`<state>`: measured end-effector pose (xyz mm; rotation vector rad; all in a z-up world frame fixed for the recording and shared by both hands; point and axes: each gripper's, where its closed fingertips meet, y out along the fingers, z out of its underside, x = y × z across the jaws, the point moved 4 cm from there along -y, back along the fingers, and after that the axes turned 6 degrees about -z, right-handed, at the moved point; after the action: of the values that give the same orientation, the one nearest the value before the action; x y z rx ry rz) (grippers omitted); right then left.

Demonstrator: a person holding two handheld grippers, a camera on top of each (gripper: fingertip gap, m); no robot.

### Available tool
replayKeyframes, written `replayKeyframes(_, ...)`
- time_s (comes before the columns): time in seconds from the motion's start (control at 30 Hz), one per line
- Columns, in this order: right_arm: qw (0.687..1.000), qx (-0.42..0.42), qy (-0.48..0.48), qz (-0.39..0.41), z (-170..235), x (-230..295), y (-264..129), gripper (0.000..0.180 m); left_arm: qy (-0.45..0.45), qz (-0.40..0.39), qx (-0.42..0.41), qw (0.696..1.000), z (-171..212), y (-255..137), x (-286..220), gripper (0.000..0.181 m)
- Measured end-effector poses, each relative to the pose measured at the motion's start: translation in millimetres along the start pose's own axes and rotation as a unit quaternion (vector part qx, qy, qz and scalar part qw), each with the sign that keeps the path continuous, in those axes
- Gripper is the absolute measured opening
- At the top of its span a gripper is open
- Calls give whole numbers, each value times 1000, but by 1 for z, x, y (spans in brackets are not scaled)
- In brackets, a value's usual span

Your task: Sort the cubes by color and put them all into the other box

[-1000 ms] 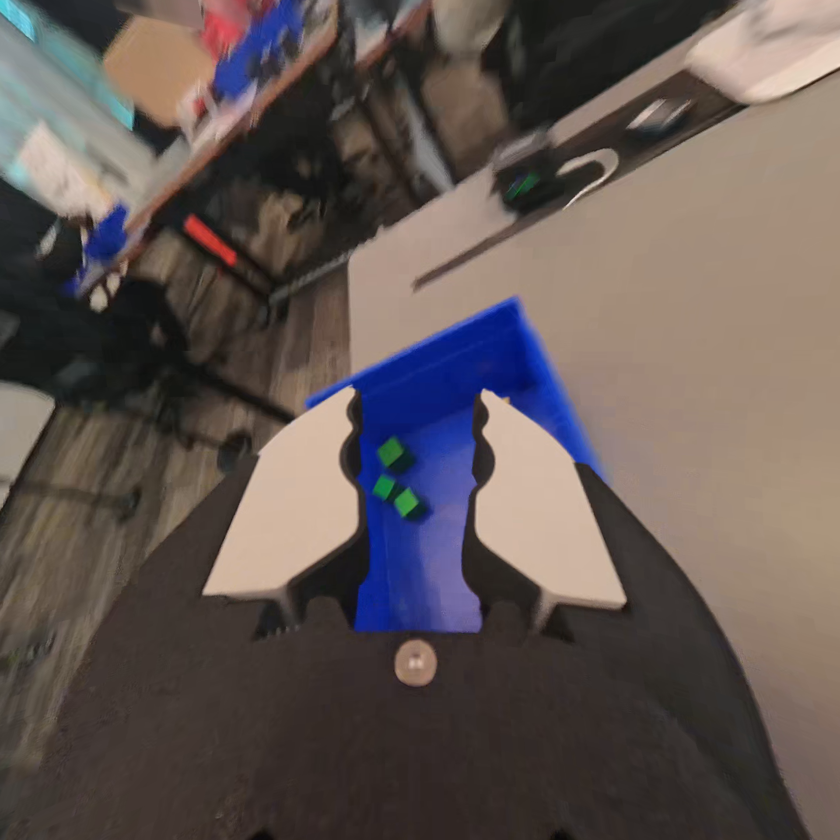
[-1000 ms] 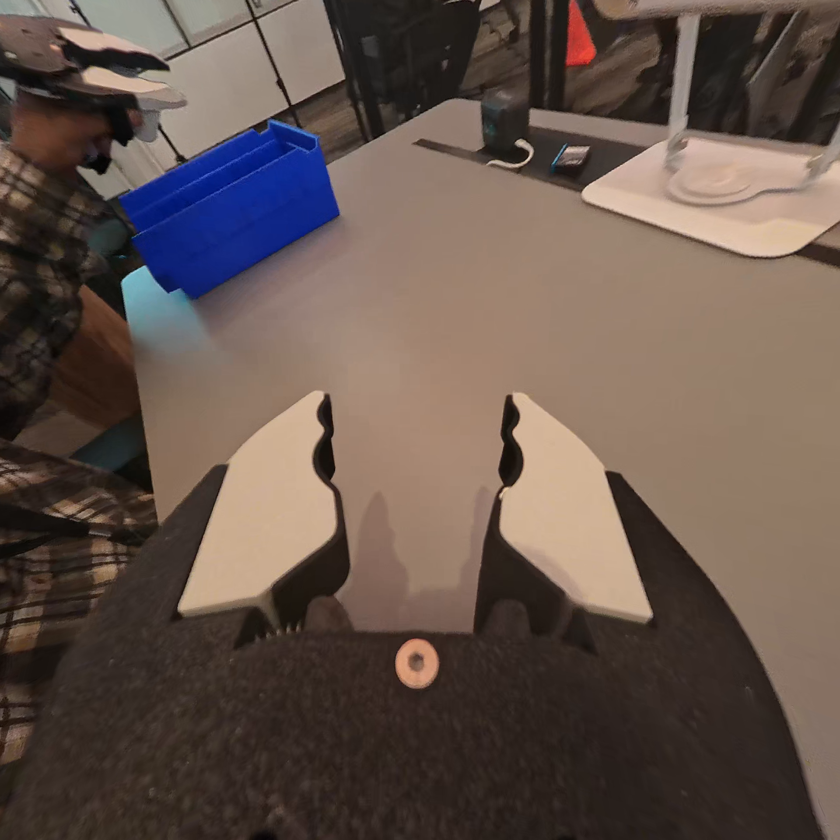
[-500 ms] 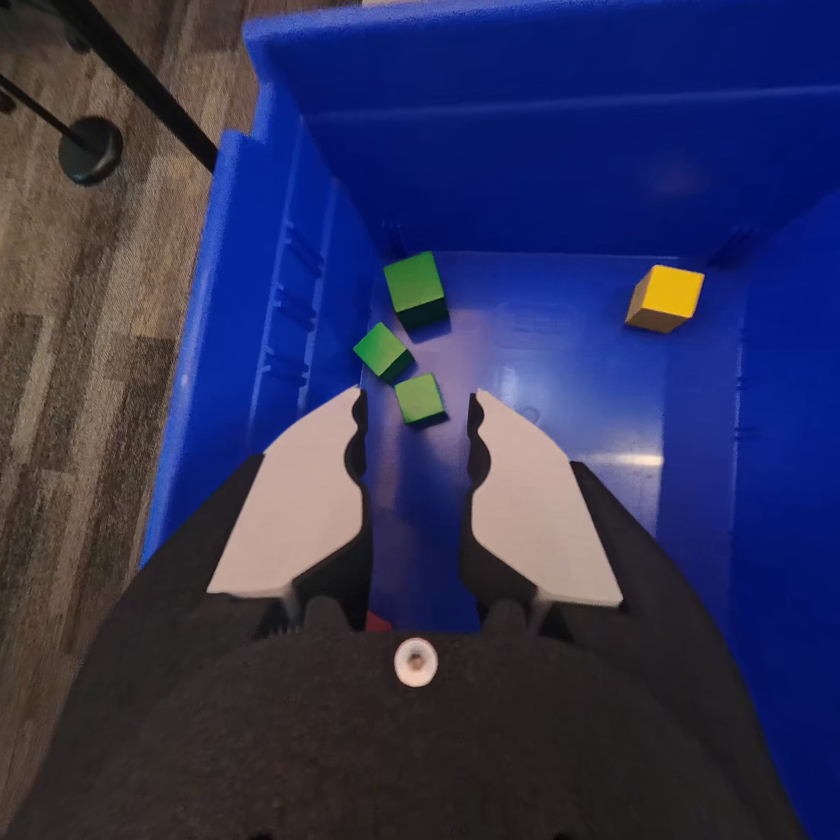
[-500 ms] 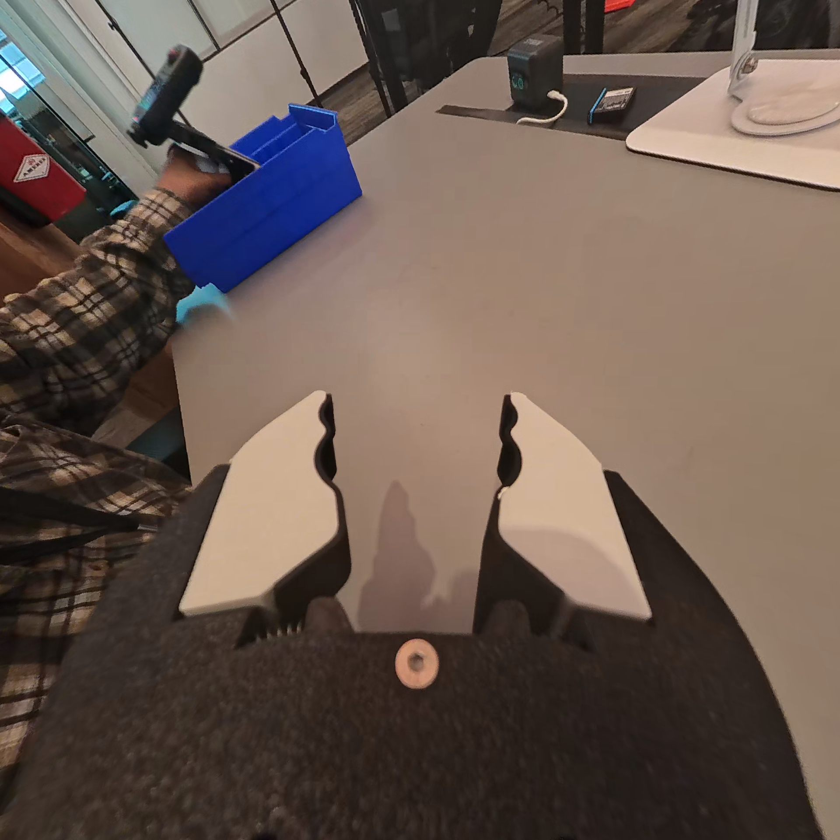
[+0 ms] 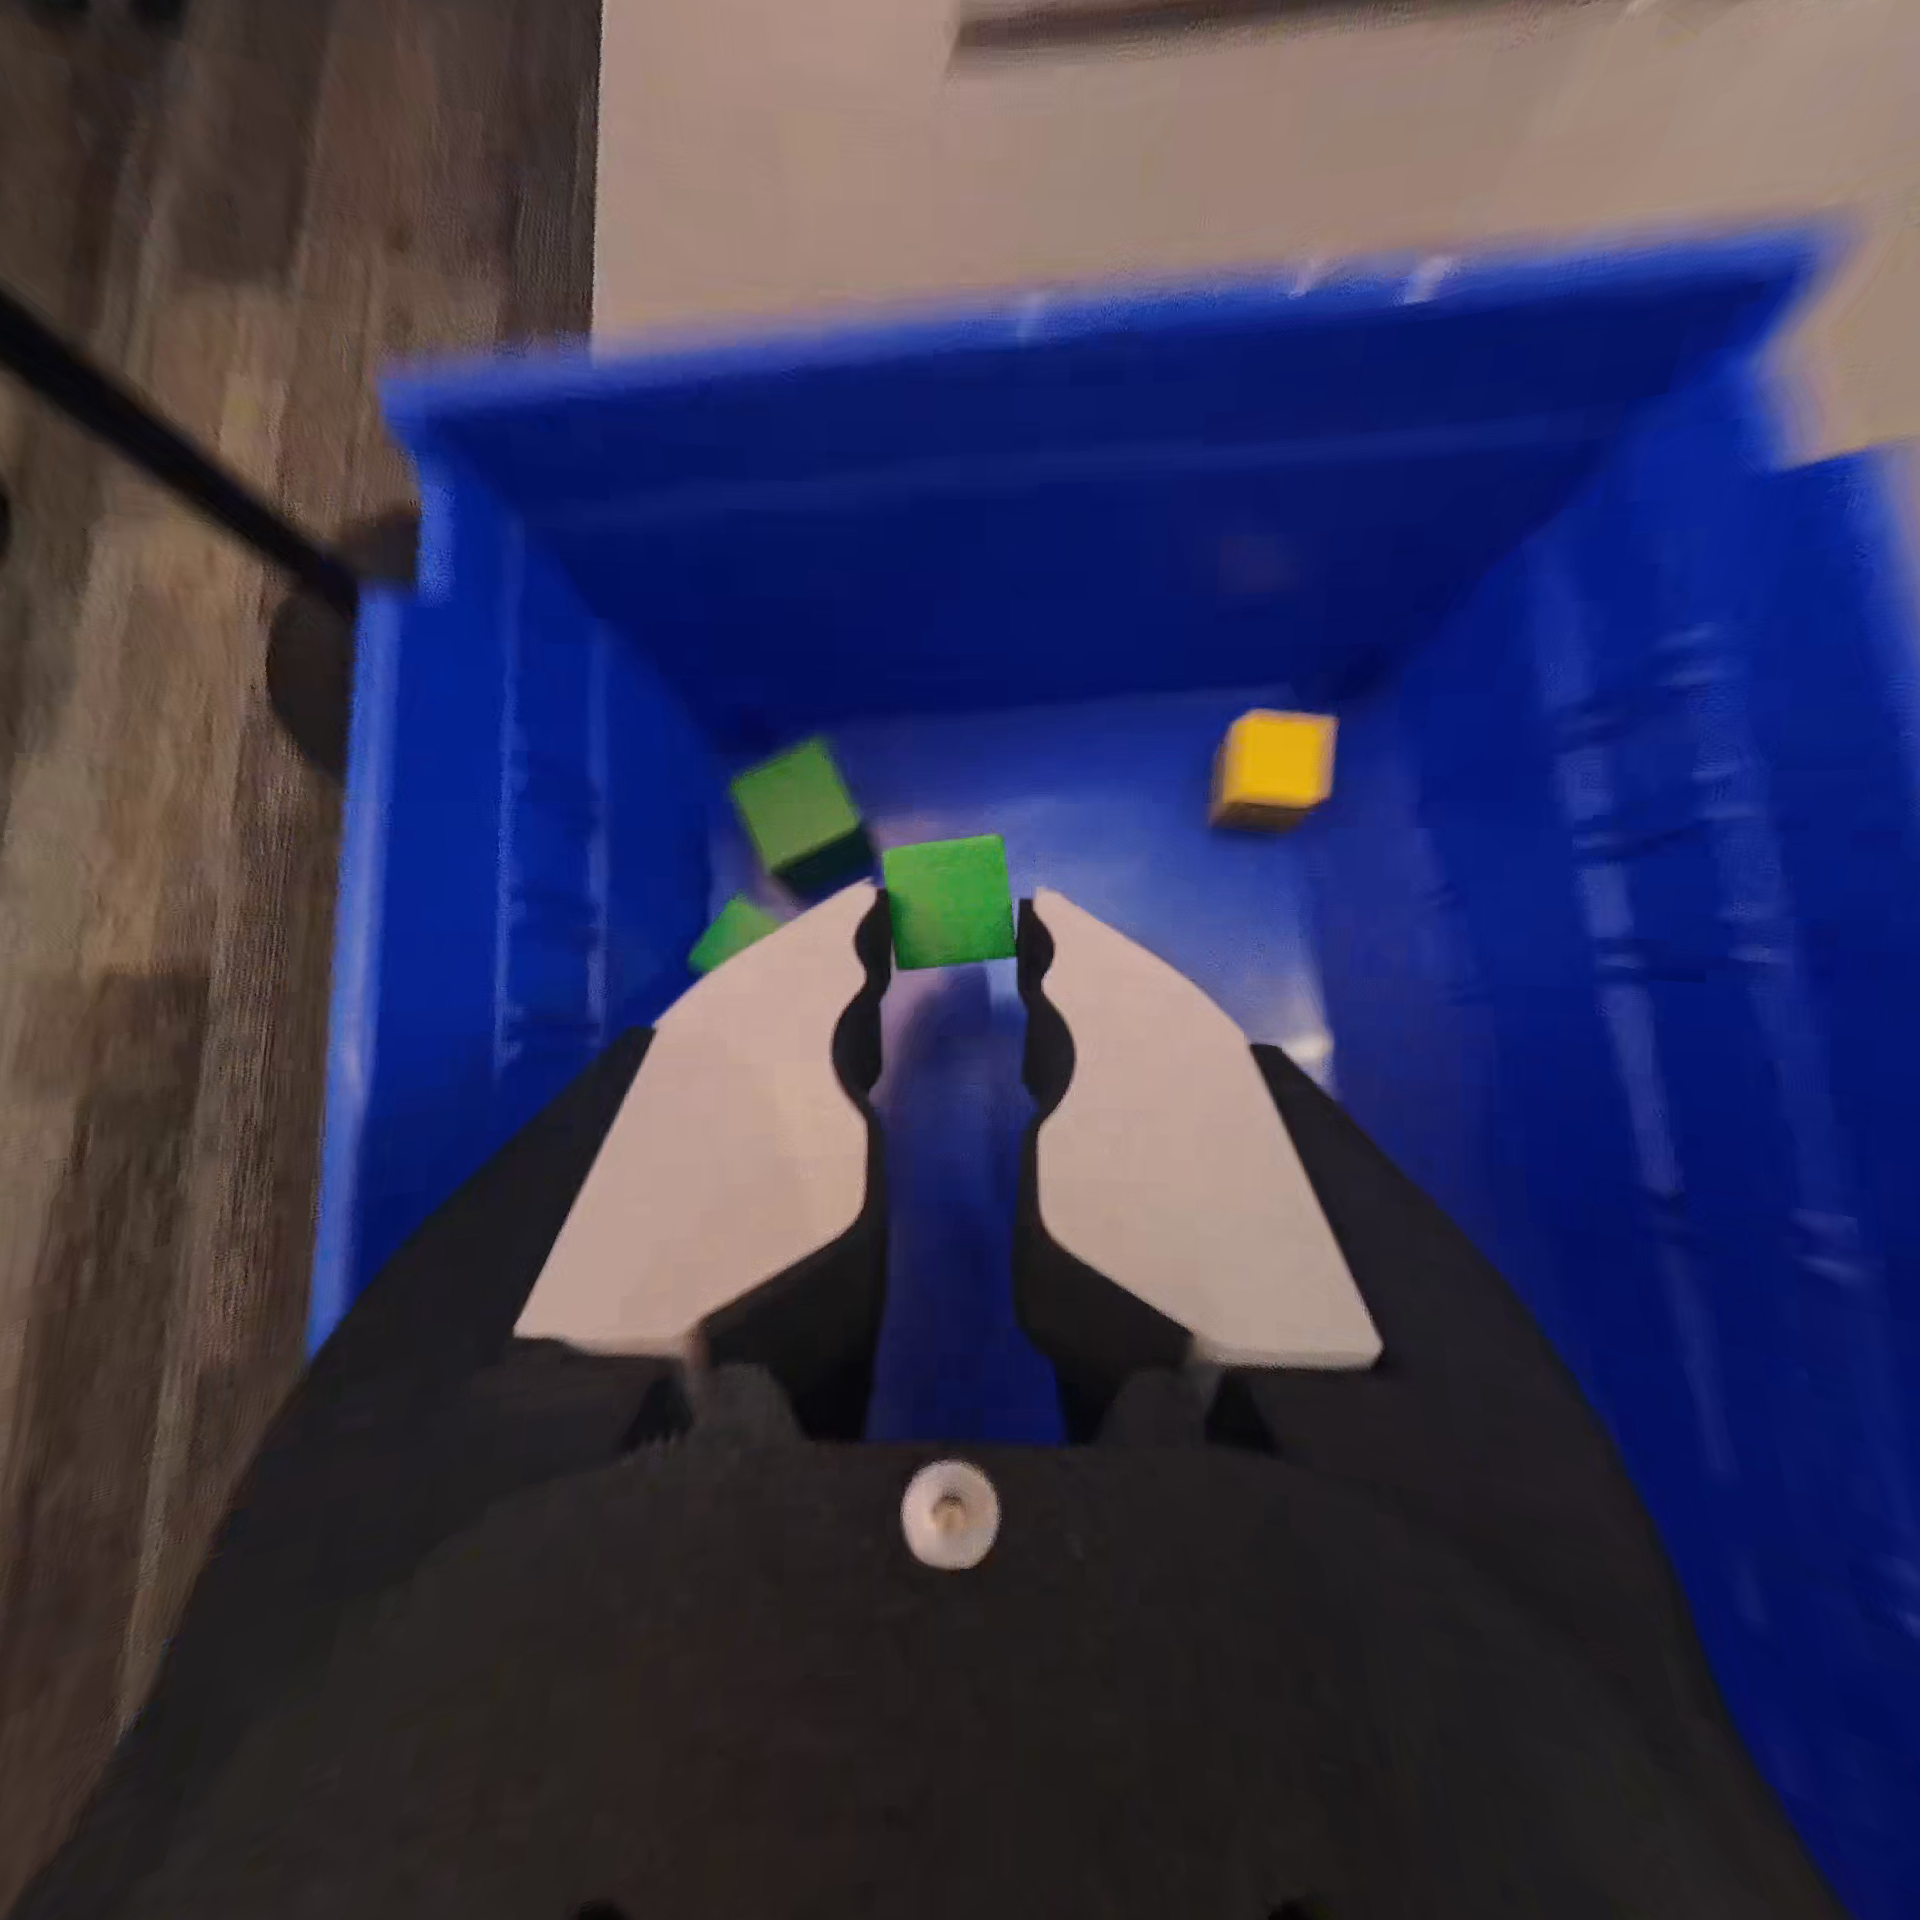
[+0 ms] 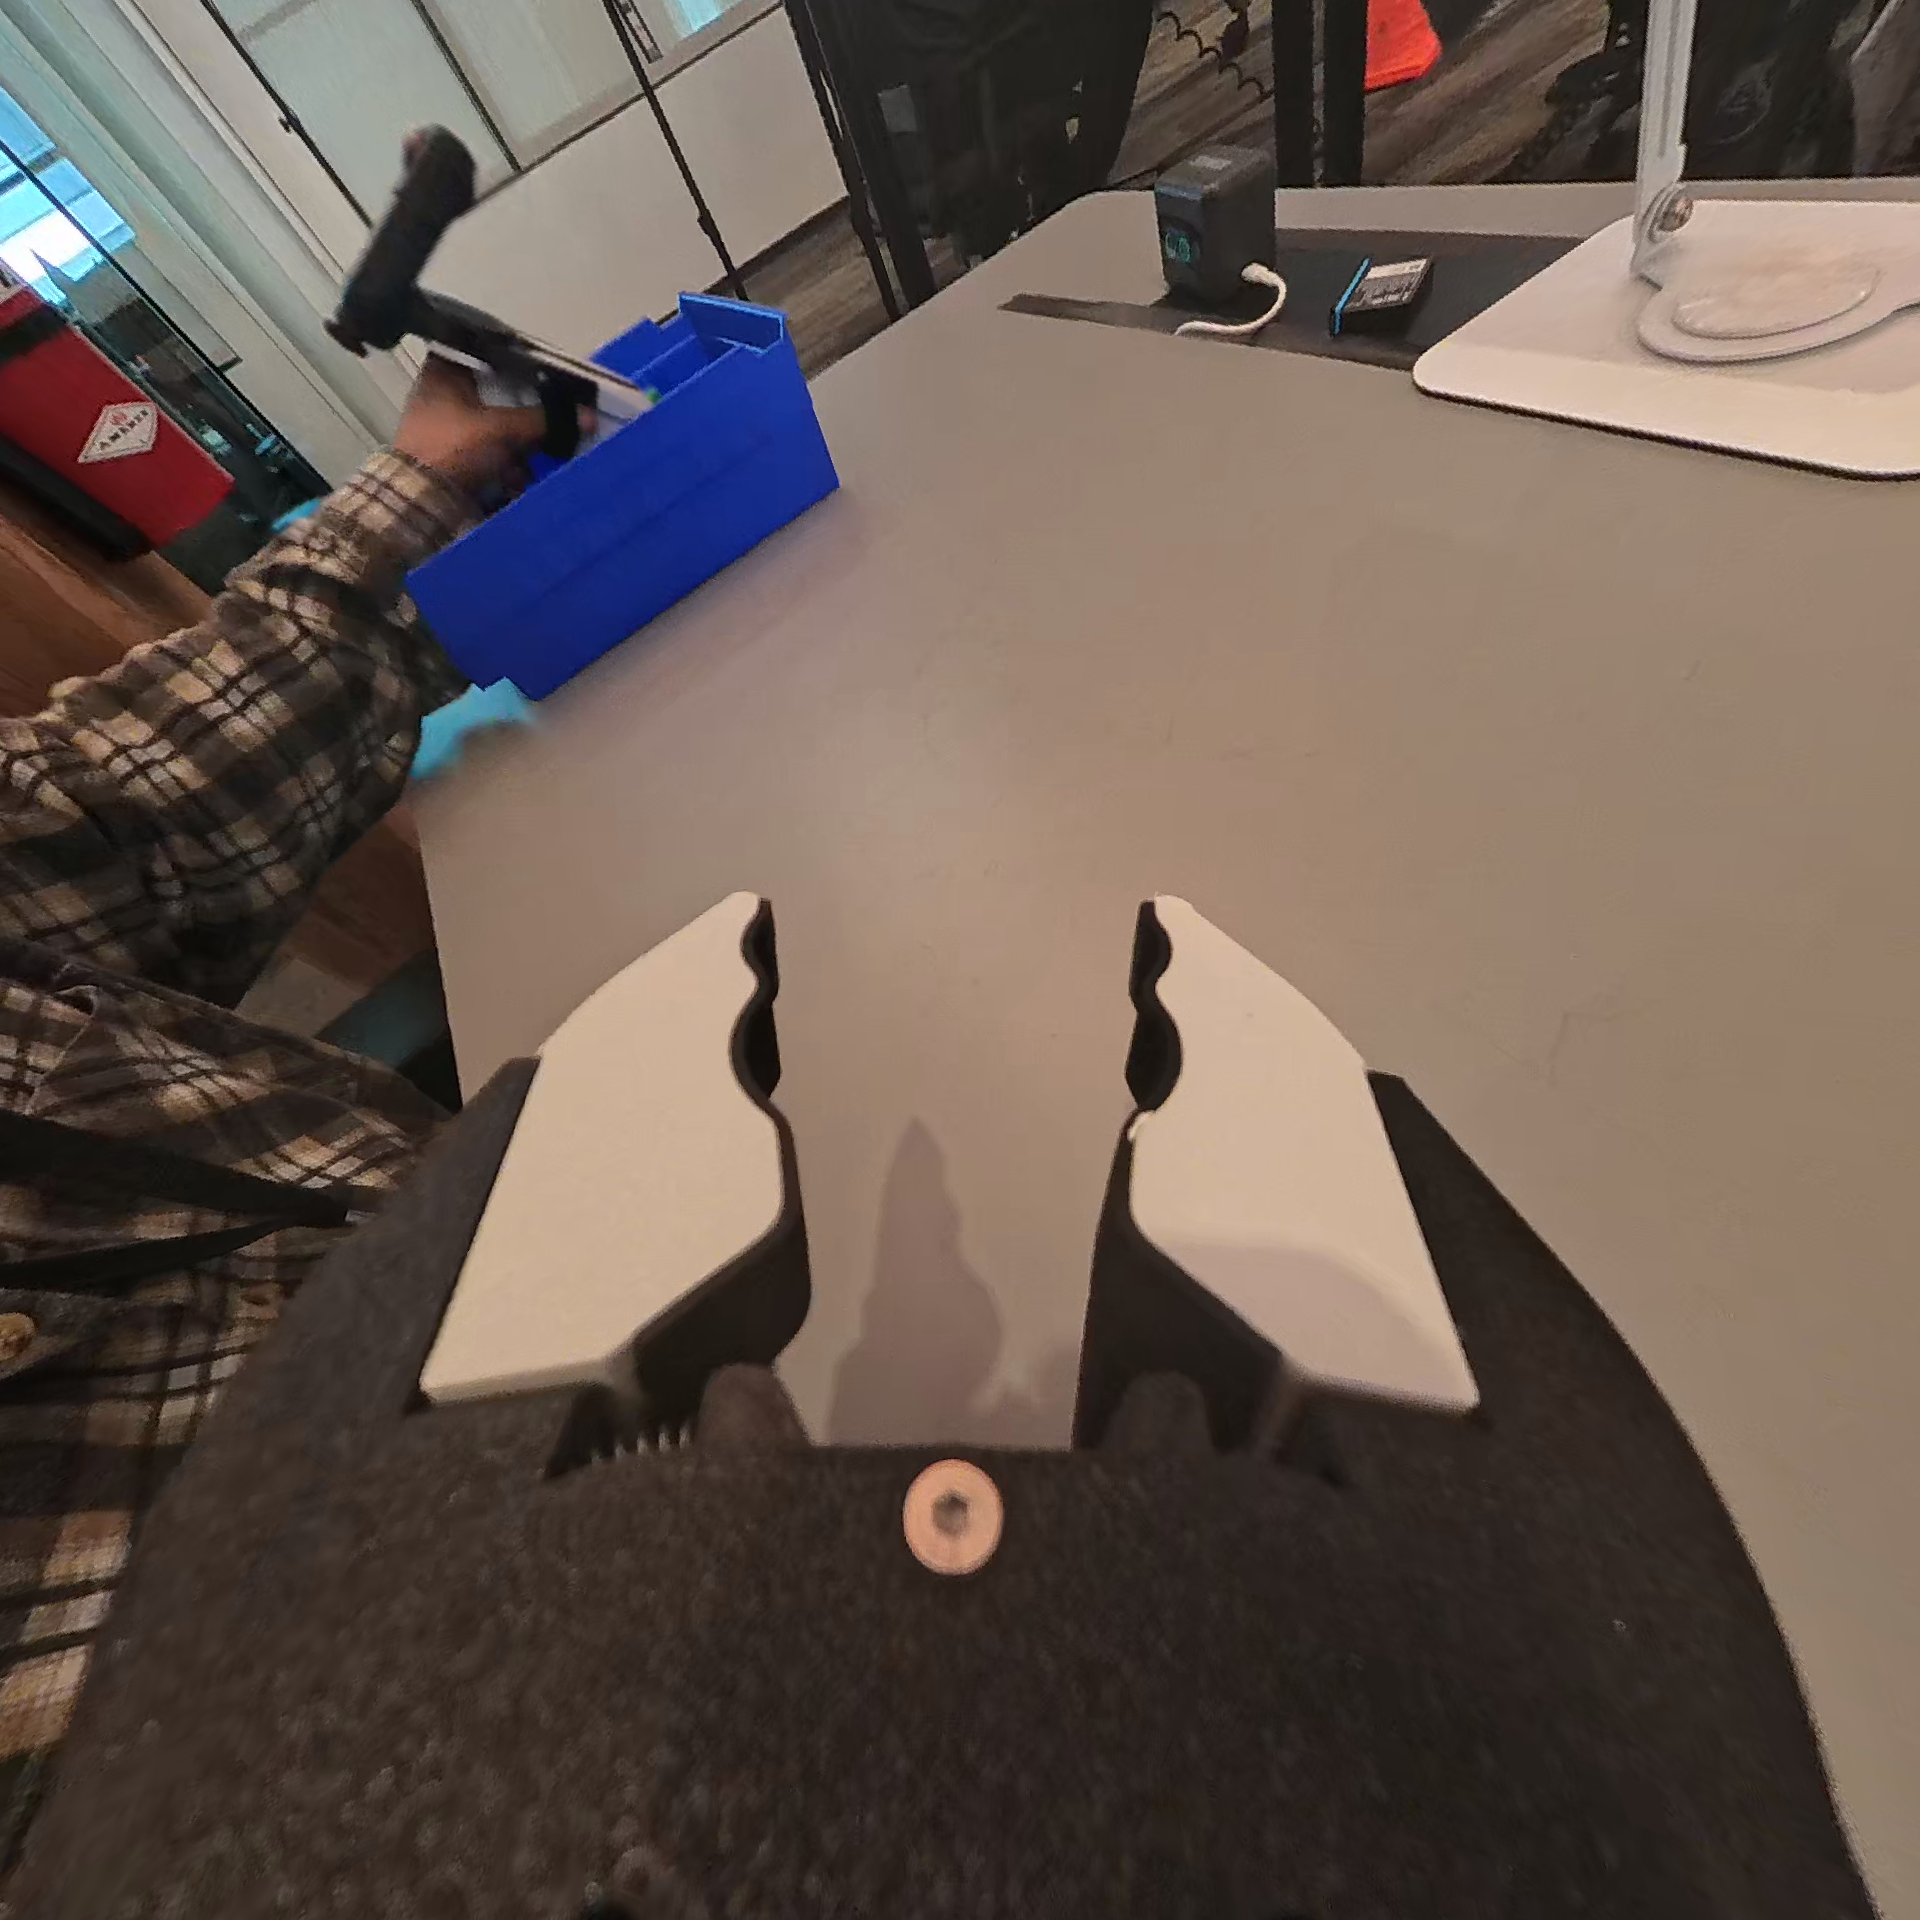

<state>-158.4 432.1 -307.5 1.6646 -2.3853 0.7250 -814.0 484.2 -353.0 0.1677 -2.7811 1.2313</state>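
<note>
So the left claw (image 5: 951, 914) is down inside the blue box (image 5: 1621, 935), pinched at its very tips on a green cube (image 5: 948, 902). My guess is that's the first of the greens coming out, since it looks lifted clear of the floor, though the blur makes that hard to call. Just past the tips to the left sit two more green cubes (image 5: 795, 805), one half hidden behind the finger. Farther off to the right, a yellow cube (image 5: 1276, 767) sits near the back wall.

Meanwhile the right claw (image 6: 951, 909) hangs spread wide over bare tabletop (image 6: 1247, 675), gripping nothing, probably just waiting its turn. I can't spot the other box anywhere.
</note>
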Motion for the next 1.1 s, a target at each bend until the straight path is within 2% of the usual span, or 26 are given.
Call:
replayKeyframes(0.13,1000,-5,12,-8,-3,-2,5,65,80,61,-126,987,-55,-60,-53,22)
replayKeyframes(0.3,1000,-3,23,-22,-13,1,20,66,216,140,-168,952,-87,-121,-171,22)
replayKeyframes(0.5,989,-8,113,-94,-29,9,44,66,385,215,-209,873,-67,-149,-344,22)
replayKeyframes(0.63,953,1,235,-194,-32,17,58,66,454,257,-233,821,-41,-150,-432,22)
replayKeyframes(0.73,930,20,291,-224,-25,17,64,63,468,298,-235,798,-28,-154,-470,22)
replayKeyframes(0.9,922,47,309,-231,-16,19,69,58,472,332,-246,778,-21,-161,-501,22)
replayKeyframes(0.93,918,46,311,-240,-16,21,69,51,473,338,-246,776,-20,-162,-505,22)
replayKeyframes(1.0,911,43,312,-265,-18,25,68,22,470,344,-248,774,-20,-163,-512,22)
replayKeyframes(1.1,916,49,304,-259,-18,22,60,22,451,364,-256,774,-20,-163,-519,22)
